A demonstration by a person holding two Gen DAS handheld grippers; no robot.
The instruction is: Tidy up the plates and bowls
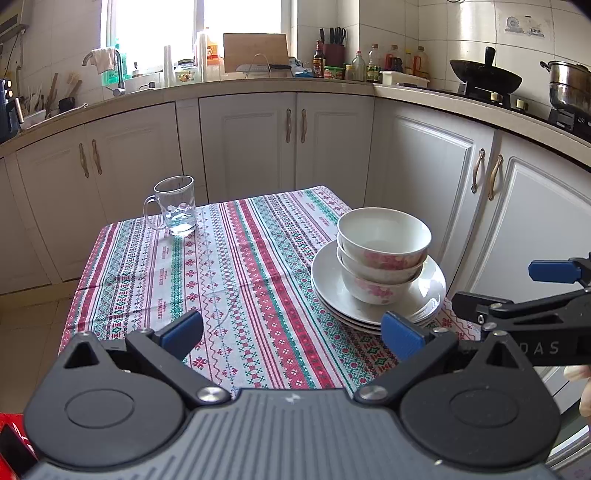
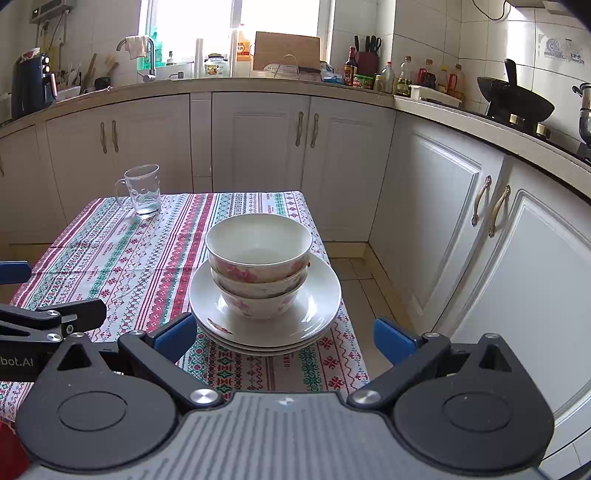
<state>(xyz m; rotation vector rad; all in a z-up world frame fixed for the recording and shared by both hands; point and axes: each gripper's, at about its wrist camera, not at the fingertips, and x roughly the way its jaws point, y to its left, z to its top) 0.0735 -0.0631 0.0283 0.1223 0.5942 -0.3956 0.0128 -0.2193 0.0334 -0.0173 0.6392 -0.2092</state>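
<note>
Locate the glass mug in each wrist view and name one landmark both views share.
Left wrist: glass mug stands upper left of centre, on the tablecloth's far left corner.
Right wrist: glass mug stands upper left, on the same far corner.
Shared landmark: the stack of bowls on the plates.

Overexposed window (image 1: 195,33) backlights the kitchen; fisheye bends edges.

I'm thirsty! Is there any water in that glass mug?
Nearly empty. The glass mug stands upright on the tablecloth; only a thin clear layer seems to sit at its bottom.
</note>
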